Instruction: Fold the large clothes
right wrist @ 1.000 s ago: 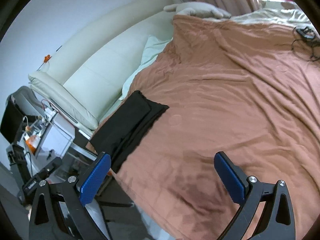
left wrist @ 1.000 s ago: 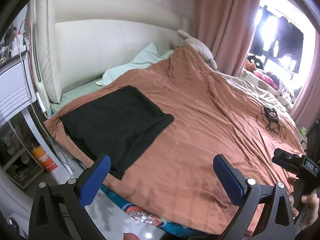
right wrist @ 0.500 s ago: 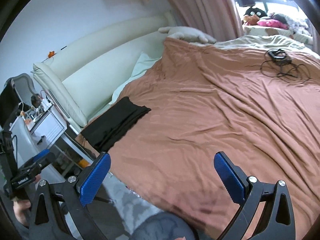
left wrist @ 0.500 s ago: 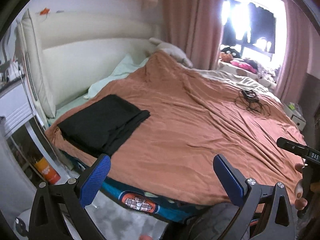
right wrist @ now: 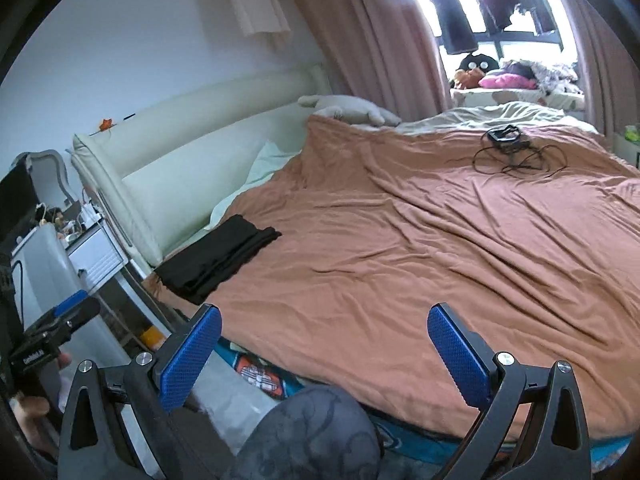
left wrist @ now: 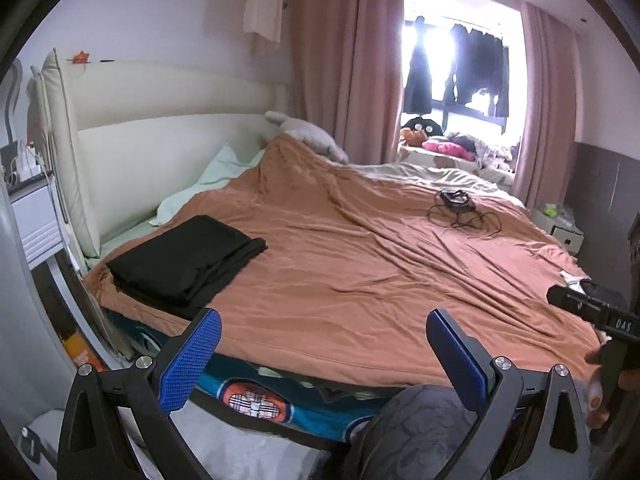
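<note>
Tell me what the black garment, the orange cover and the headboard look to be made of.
Black garment: thin, matte fabric, likely a soft knit; its folded layers lie flat and limp.
Orange cover: soft, matte cloth, perhaps jersey; it shows many fine creases.
Headboard: cream padded upholstery, probably leather or faux leather; it is smooth with a faint sheen and a seam.

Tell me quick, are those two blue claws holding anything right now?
Left gripper: open, holding nothing.
Right gripper: open, holding nothing.
</note>
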The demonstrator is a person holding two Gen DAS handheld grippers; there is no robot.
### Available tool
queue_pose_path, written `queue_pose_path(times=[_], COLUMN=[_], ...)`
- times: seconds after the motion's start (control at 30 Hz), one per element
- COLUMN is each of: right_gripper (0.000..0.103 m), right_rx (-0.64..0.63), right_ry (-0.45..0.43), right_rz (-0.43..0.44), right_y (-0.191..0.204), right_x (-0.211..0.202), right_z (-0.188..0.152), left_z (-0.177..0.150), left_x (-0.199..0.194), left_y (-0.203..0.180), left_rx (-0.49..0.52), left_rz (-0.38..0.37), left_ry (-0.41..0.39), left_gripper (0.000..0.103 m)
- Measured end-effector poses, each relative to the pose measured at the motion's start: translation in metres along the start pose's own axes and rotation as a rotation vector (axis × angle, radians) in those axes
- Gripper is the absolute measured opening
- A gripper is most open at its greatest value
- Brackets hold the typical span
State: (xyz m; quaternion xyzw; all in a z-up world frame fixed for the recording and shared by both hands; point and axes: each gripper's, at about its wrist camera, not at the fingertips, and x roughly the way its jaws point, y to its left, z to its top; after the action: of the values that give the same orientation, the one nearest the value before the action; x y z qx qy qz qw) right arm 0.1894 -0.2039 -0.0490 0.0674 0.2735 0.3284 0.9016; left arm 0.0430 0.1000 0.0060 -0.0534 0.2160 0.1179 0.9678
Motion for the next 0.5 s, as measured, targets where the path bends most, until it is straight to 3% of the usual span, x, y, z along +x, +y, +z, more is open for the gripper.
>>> queue_pose_path(times=[0.5], right_gripper=[0.103], right_rx=[-0.004], right_ry=[-0.046], right_rz=[-0.113], right_y=[0.0], right_x=[-0.06], right_z=[-0.059], left_z=[-0.035], left_x=[-0.049], left_y=[-0.025], left_rx=[0.055], left_rz=[-0.067], left_ry=[-0.125], left_gripper=[0.103])
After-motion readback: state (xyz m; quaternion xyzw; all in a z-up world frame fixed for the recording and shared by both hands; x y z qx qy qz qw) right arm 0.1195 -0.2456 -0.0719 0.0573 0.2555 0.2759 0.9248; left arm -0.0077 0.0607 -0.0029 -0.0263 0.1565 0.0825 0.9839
